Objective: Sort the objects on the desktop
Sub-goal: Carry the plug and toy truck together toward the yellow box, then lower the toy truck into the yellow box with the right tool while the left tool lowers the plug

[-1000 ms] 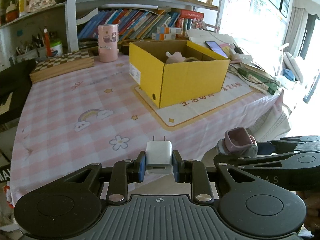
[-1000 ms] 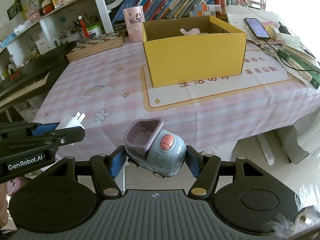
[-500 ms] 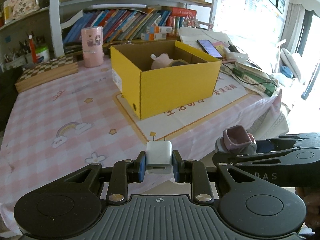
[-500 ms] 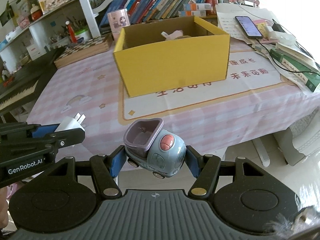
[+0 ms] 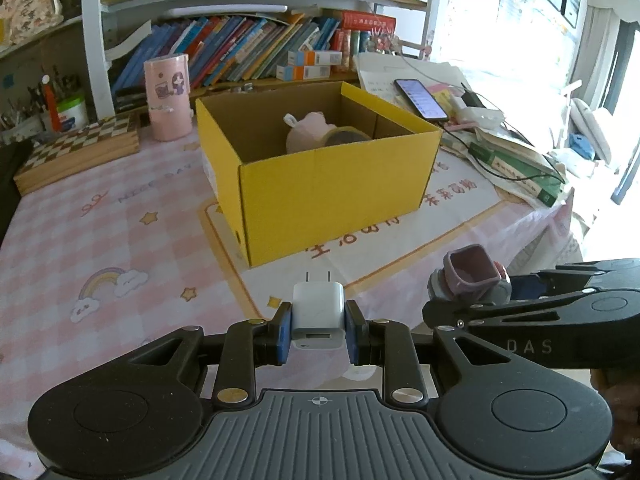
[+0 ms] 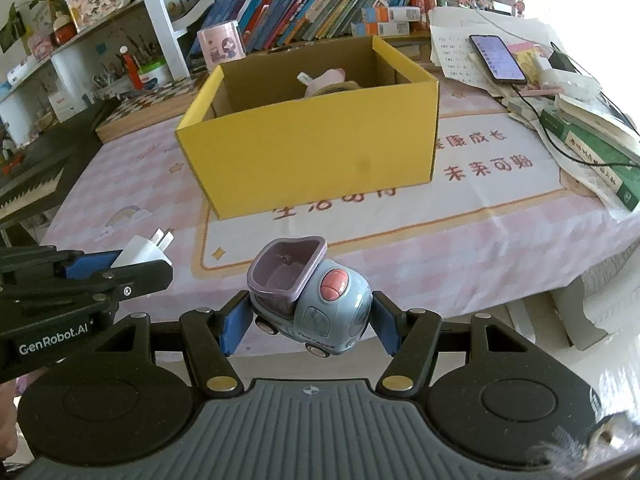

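**Over the table edge, both claws loaded**

On the pink checked tablecloth (image 5: 120, 208) I see the biggest thing first: the yellow cardboard box (image 5: 328, 196), open at the top, standing on a cream mat with red characters (image 6: 480, 184). Inside the box lie a pink object (image 5: 308, 136) and, touching it, a roll of tape (image 5: 346, 136). Behind the box runs a shelf of books (image 5: 248, 48), and a pink cup (image 5: 167, 96) stands beside a checkered board (image 5: 76, 148) to the left. To the right of the box I see a pile of papers and a green book (image 6: 592, 152), with a phone (image 6: 498, 58) lying on the papers.

Nearer to me, my right gripper (image 6: 308, 316) pinches a small blue toy truck (image 6: 316, 304) with a purple hopper, the blue pads pressing on its two sides. It hangs above the near edge of the table, in front of the box. My left gripper (image 5: 319, 332) is pressed tight on a white charger plug (image 5: 319, 316), its two prongs pointing toward the box. Both claws are side by side, the plug left of the truck, both well apart from the box.
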Demonstrator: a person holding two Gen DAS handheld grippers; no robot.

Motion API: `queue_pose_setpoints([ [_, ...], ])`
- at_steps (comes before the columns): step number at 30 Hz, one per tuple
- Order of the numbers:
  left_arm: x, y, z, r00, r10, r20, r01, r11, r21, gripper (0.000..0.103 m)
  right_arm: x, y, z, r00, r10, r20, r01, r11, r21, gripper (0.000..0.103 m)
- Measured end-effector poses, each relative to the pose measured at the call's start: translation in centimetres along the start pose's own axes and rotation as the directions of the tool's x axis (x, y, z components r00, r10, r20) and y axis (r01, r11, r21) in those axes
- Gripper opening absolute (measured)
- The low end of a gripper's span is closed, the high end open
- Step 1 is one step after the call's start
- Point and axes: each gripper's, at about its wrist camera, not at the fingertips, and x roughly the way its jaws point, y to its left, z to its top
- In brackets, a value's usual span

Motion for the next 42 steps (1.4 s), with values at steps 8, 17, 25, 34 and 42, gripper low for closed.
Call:
queue_pose_setpoints([
  [8,1.4,-1.9,2.0,0.999,0.039,0.027,-0.038,0.999,-0.015,0.025,0.6,-2.9,2.1,0.999,0.015,0.032,-0.015,1.000,-0.020,0.061],
  [17,1.8,-3.5,5.2,0.991,0.071,0.116,-0.068,0.997,-0.033,0.025,0.3,-5.5,5.4,0.993,0.039,0.111,-0.033,0.998,-0.050,0.061],
  [25,2.8,-3.7,8.5,0.975,0.118,0.187,-0.109,0.992,-0.058,0.025,0.5,-6.8,9.9,0.977,0.064,0.202,-0.047,0.995,-0.090,0.061],
  [34,4.7,-3.6,11.3,0.957,0.187,0.223,-0.177,0.982,-0.063,0.025,2.5,-7.5,14.3,0.962,0.091,0.256,-0.062,0.991,-0.121,0.061],
  [42,8.0,-2.6,12.7,0.951,0.245,0.189,-0.236,0.969,-0.069,0.025,5.4,-7.4,17.2,0.963,0.113,0.243,-0.071,0.982,-0.175,0.061],
])
